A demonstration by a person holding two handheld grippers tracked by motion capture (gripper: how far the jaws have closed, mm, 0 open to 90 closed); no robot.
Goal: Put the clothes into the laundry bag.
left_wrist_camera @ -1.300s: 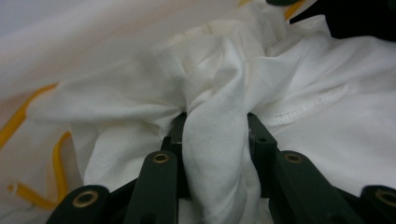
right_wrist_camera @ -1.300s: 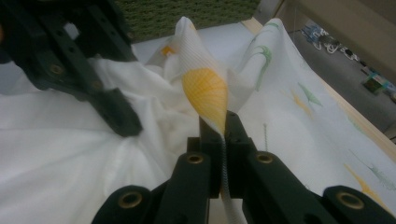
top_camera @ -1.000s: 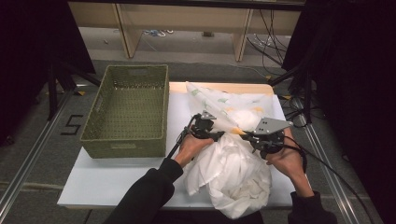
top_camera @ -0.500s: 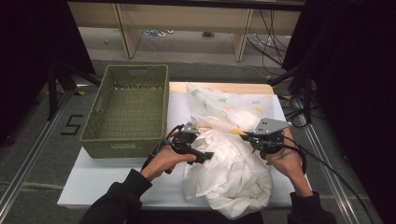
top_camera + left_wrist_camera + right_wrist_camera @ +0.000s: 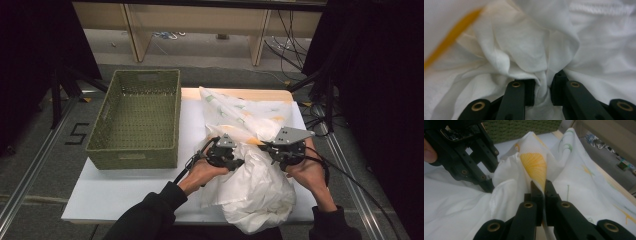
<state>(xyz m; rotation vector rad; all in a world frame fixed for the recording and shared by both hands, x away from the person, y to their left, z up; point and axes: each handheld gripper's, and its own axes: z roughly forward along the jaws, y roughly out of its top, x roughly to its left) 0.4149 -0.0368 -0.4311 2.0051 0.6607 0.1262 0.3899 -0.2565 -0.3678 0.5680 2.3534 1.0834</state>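
Note:
A white pillow (image 5: 255,195) lies bunched at the table's front right, its far end inside a white pillowcase (image 5: 240,112) printed with yellow and green marks. My left gripper (image 5: 235,161) has just been closing, and a fold of the pillow's white cloth (image 5: 524,50) is now pinched between its jaws (image 5: 543,86). My right gripper (image 5: 274,150) is shut on the pillowcase's edge (image 5: 534,166), at a yellow patch (image 5: 541,188). In the right gripper view the left gripper (image 5: 487,183) stands close by, on the left.
A green woven basket (image 5: 132,160) stands empty on the left half of the white table top (image 5: 125,195). Wooden shelf legs and loose cables are on the floor beyond the table. Dark frames flank both sides.
The left gripper drew away to the left with open jaws, then came back right and closed on the white cloth. The right gripper has kept its hold and place.

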